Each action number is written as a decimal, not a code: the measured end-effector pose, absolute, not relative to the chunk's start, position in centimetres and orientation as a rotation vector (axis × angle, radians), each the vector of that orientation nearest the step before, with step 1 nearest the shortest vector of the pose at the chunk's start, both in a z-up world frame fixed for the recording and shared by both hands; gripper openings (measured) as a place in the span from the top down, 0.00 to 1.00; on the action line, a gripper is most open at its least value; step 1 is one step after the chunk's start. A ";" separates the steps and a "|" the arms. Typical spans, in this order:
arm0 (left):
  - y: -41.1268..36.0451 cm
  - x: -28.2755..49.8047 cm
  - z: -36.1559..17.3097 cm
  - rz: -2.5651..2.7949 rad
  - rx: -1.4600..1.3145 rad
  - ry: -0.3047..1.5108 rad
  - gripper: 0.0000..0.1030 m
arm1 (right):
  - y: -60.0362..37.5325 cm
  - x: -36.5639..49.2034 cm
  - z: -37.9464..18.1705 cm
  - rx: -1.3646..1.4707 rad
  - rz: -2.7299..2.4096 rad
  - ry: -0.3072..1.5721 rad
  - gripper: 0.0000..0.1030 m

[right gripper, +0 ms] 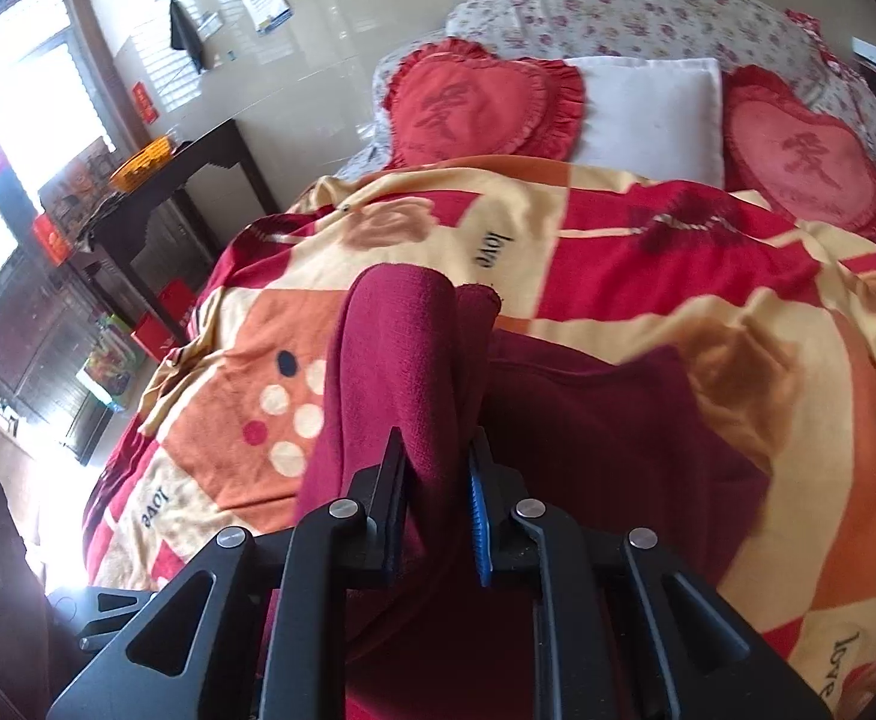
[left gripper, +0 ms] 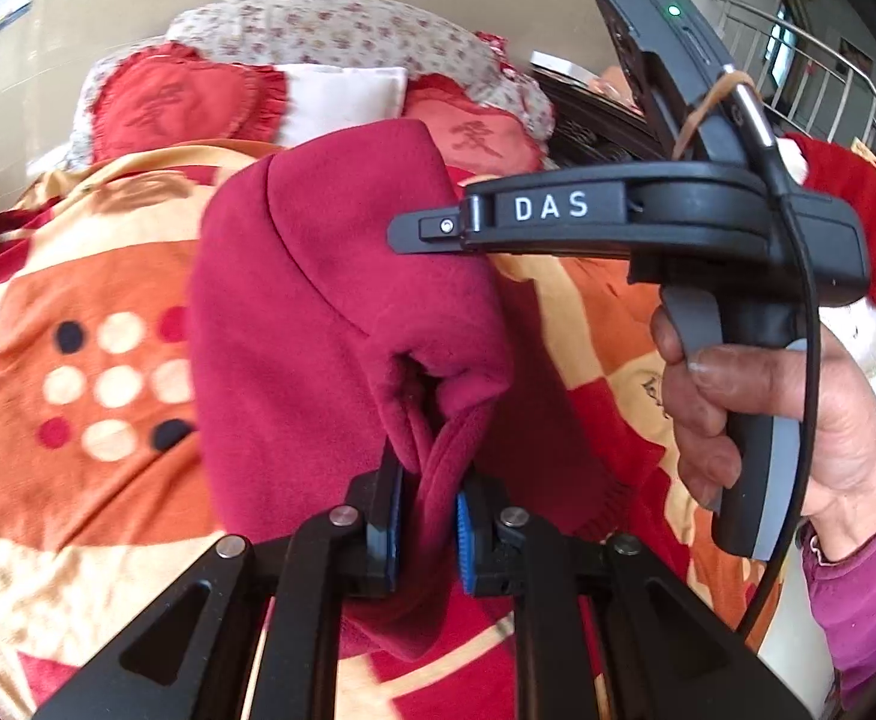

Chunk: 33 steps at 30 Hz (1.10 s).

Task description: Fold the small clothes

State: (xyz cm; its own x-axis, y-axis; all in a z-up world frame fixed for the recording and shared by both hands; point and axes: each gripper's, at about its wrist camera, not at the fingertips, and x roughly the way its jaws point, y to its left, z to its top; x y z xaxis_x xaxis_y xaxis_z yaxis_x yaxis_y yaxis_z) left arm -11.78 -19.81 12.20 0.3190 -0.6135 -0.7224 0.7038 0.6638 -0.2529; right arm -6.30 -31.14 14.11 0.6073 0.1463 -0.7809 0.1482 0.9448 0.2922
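A dark red fleece garment (left gripper: 330, 300) lies partly lifted over the patterned bedspread (left gripper: 78, 300). My left gripper (left gripper: 429, 492) is shut on a bunched edge of it, the cloth pinched between the blue pads. My right gripper (right gripper: 438, 480) is shut on another fold of the same red garment (right gripper: 588, 432), which stands up between its fingers. In the left wrist view the right gripper's black body marked DAS (left gripper: 618, 216) is held by a hand to the right, level with the garment's top.
The bed carries an orange, red and cream blanket (right gripper: 618, 228), two red heart cushions (right gripper: 474, 102), a white pillow (right gripper: 654, 108) and a floral pillow (right gripper: 618, 6) at the head. A dark side table (right gripper: 186, 180) stands left of the bed. A stair railing (left gripper: 846, 78) is at far right.
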 end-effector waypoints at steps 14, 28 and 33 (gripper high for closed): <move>-25.0 -13.4 10.3 -0.918 0.162 0.961 0.56 | -38.6 -9.5 9.9 0.446 -0.157 0.947 1.00; -15.6 -11.1 11.2 -0.764 0.197 0.909 0.30 | -38.4 -14.0 10.9 0.612 -0.081 0.900 0.83; -15.6 -10.6 9.1 -0.728 0.208 0.933 0.30 | -37.4 -14.8 8.8 0.750 -0.040 0.949 0.64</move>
